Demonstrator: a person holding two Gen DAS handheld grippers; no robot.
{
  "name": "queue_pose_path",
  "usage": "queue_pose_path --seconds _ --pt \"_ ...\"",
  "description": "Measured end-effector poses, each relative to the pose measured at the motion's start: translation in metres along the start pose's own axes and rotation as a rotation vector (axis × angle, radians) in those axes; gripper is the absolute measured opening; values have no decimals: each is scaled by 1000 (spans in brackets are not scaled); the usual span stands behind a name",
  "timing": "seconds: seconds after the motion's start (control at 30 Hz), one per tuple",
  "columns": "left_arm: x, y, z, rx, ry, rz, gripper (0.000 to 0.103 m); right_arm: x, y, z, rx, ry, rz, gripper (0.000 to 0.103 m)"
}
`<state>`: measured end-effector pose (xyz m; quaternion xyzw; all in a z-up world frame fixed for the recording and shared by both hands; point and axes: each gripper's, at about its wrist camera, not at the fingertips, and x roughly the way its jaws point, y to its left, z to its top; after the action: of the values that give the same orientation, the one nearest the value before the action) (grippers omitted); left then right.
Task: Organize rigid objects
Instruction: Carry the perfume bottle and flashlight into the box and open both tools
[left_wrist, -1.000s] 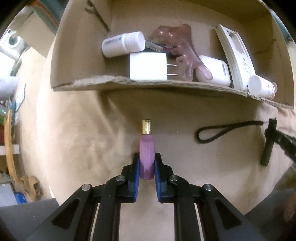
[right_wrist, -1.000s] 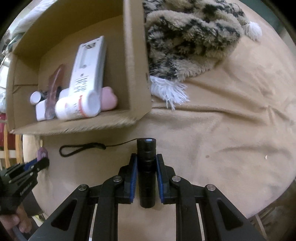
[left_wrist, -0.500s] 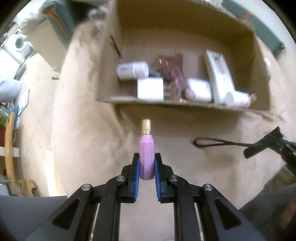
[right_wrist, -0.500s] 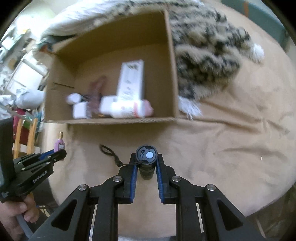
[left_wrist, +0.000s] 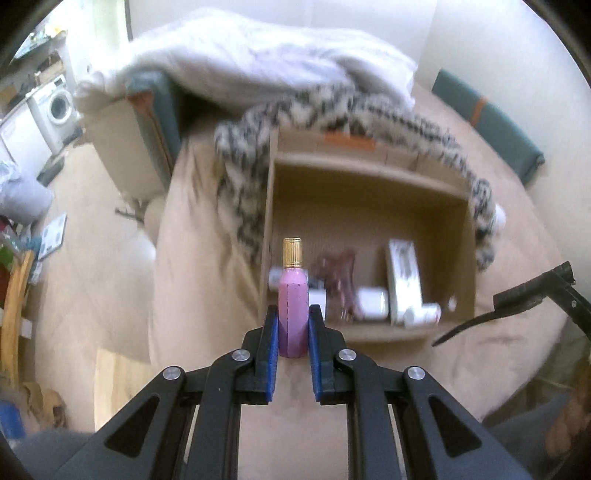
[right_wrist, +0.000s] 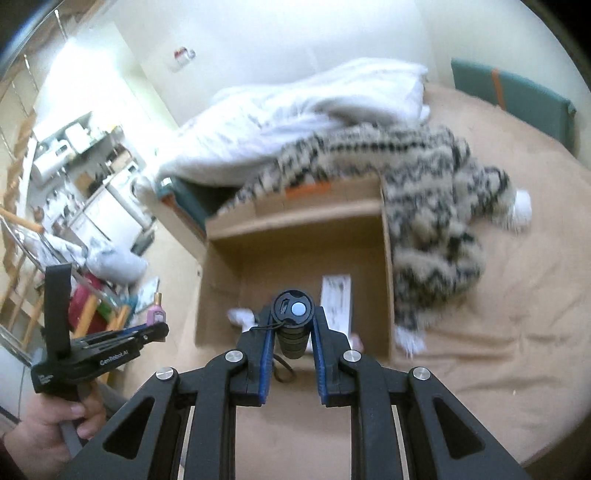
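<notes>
Both grippers held aloft, each clamped on something

The left gripper (left_wrist: 293, 328), black with blue pads, points steeply down towards the open brown cardboard box (left_wrist: 369, 177) and pinches a pink faceted bottle with a gold cap (left_wrist: 293, 302) upright between its pads. A bare hand (right_wrist: 48, 432) grips its handle, left of the box. The right gripper (right_wrist: 291, 332), nearer level, squeezes a black ribbed cylindrical torch (right_wrist: 291, 325) end-on, just before the box's near wall.
</notes>
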<state>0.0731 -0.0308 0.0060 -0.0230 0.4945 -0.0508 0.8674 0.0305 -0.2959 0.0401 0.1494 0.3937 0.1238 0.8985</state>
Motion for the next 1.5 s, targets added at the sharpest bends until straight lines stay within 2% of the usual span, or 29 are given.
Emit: queue_pose_path --seconds 0.2,0.4,0.67,0.8,0.9,1.23,1.5 --pt "-6 -7 44 16 -63 18 13 2 5 44 -7 -60 6 20" --pt "18 -21 68 30 -50 -14 13 36 -1 60 -9 -46 -17 20" --pt "79 -33 62 76 -10 57 13 109 -39 28 114 144 -60 20" --pt "110 -33 52 67 57 46 13 132 -41 20 97 203 -77 20" --pt "121 -37 48 93 63 51 13 145 -44 13 98 246 -79 20" --pt "143 -45 41 127 96 60 13 167 -46 4 75 314 -100 20" --pt "155 -46 38 125 130 72 13 171 -46 5 80 314 -75 20"
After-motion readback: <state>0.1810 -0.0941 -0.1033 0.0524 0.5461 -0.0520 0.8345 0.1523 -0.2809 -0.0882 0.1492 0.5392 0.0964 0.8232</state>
